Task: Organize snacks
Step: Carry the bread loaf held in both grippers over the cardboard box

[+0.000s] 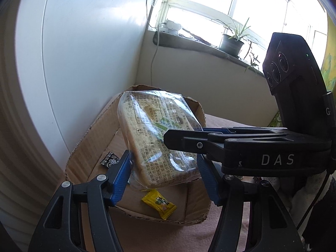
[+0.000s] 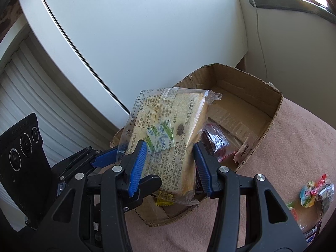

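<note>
Both the left gripper [image 1: 163, 176] and right gripper [image 2: 170, 163] squeeze the clear-wrapped bread pack [image 1: 155, 138] above the brown cardboard box [image 2: 247, 96]

Clear wrapper [image 1: 159, 138] showed pale tan bread under black print with green flecks. Brown box [image 1: 92, 147] held a yellow candy [image 1: 159, 204] and a black-and-white patterned one [image 1: 109, 159]. Blanket [image 2: 283, 147] was dusty pink.

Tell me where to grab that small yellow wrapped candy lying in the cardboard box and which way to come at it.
Grip the yellow candy across its plump middle, coming straight down from above. It lies flat on the cardboard box floor, its crimped ends too thin to pinch. The bread pack held overhead would likely need moving aside first.
</note>
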